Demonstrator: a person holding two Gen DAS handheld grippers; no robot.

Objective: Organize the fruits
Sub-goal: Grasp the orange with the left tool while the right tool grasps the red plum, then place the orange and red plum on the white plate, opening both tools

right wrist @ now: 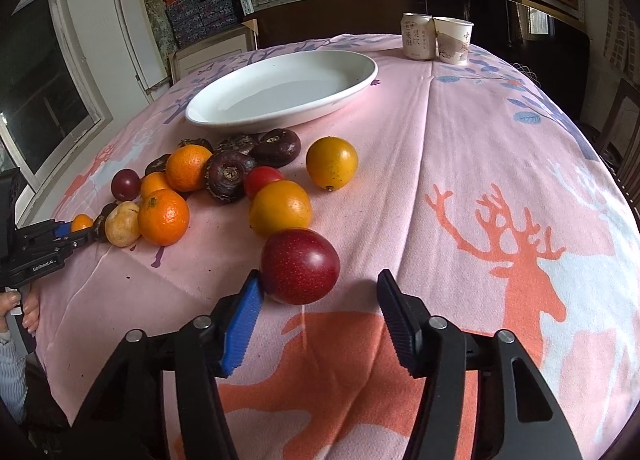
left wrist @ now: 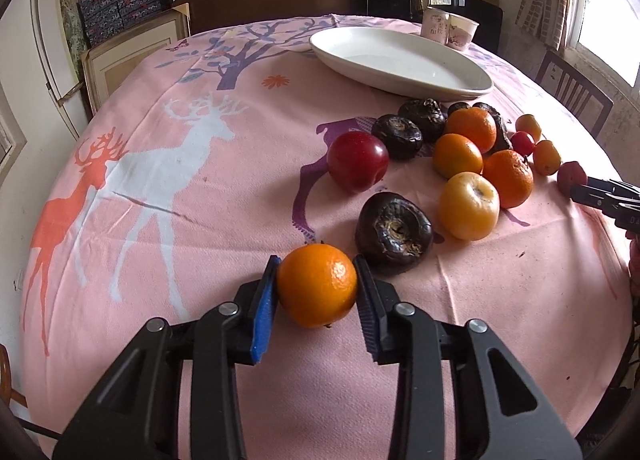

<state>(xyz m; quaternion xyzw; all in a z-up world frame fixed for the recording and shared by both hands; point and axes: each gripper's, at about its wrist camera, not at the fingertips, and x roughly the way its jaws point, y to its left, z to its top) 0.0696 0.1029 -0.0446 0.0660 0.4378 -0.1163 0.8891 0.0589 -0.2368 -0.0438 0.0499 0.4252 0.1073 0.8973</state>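
Note:
My left gripper (left wrist: pixel 316 280) is shut on a small orange mandarin (left wrist: pixel 317 286) low over the pink tablecloth; it also shows in the right wrist view (right wrist: pixel 81 222). My right gripper (right wrist: pixel 318 300) is open, its jaws either side of a red plum (right wrist: pixel 300 266), the blue pad touching it. A pile of fruit lies beyond: mandarins (left wrist: pixel 508 178), yellow fruits (left wrist: pixel 468 206), dark wrinkled fruits (left wrist: pixel 394 234), another red plum (left wrist: pixel 357 161). A white oval plate (left wrist: pixel 400 60) stands empty behind the pile; it shows in the right wrist view too (right wrist: pixel 280 90).
A drink can (right wrist: pixel 417 37) and a paper cup (right wrist: pixel 452 39) stand at the table's far edge. Chairs (left wrist: pixel 572 90) and shelves of boxes surround the table. The right gripper's tips show at the left wrist view's right edge (left wrist: pixel 600 196).

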